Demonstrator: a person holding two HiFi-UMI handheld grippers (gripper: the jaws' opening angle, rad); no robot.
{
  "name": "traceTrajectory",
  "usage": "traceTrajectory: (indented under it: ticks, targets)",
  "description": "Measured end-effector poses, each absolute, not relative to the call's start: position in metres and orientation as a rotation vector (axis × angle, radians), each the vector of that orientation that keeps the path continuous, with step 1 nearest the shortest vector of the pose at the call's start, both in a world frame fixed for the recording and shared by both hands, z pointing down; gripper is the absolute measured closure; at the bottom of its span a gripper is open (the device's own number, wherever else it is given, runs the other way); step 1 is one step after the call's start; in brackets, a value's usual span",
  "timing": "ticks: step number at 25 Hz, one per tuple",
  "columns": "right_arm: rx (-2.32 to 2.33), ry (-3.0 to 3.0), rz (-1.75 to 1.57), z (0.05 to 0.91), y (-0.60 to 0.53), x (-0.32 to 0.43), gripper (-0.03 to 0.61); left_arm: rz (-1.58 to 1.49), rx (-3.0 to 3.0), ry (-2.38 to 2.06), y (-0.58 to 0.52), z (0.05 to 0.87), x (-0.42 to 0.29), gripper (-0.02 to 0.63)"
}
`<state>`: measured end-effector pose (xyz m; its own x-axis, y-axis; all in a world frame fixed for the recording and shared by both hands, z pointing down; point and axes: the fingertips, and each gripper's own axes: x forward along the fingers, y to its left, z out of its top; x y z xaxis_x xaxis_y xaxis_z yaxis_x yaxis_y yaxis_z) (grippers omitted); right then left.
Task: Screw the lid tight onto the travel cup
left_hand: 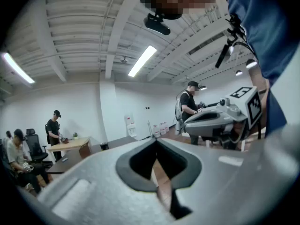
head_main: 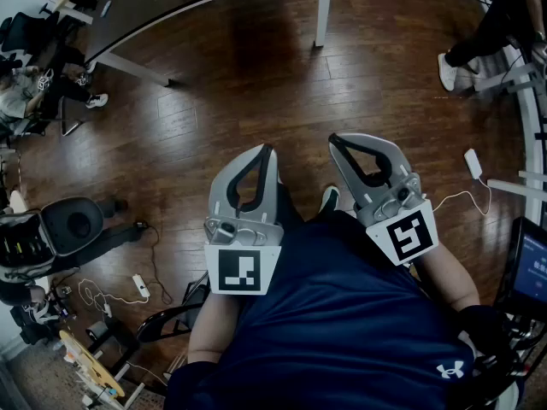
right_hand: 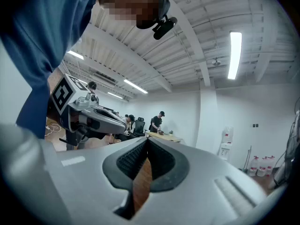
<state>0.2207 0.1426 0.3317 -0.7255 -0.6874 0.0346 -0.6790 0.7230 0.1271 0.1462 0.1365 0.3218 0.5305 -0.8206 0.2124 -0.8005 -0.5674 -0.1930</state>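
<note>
No travel cup or lid shows in any view. In the head view, my left gripper point(head_main: 268, 149) and my right gripper point(head_main: 334, 140) are held side by side close to the person's navy shirt point(head_main: 342, 323), above the wooden floor. Both have their jaws closed tip to tip with nothing between them. The left gripper view looks out across an office room over the closed left gripper point(left_hand: 156, 140), with the right gripper point(left_hand: 220, 118) beside it. The right gripper view shows the closed right gripper point(right_hand: 147, 140) and the left gripper point(right_hand: 93, 116) at its left.
A dark table with white legs point(head_main: 323, 11) stands ahead. A black seat point(head_main: 77, 225) and floor cables point(head_main: 137, 287) lie at the left. A person's legs point(head_main: 479, 32) and a white frame are at the right, with a screen point(head_main: 530, 267) nearby. People work at desks point(left_hand: 70, 144) far off.
</note>
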Motion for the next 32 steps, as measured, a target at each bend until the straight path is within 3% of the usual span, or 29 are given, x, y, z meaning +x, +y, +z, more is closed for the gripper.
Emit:
traceTrajectory:
  ticks: [10,16,23,32]
  targets:
    - [1.257,-2.709,-0.188,0.331,0.043,0.131,0.568,-0.339,-2.762,1.325,0.041,0.330,0.055,0.609]
    - [1.425,-2.617,-0.061,0.338,0.098,0.133,0.568,-0.292,-2.819,1.258,0.095,0.338,0.039,0.609]
    - [1.465,-2.508,0.021,0.344,0.263,0.073,0.568,-0.172,-3.004,1.350,0.244,0.342,-0.038,0.609]
    - [1.343,-2.663,0.066,0.360,0.143,0.101,0.568,-0.227,-2.858,1.642,0.133,0.337,-0.023,0.586]
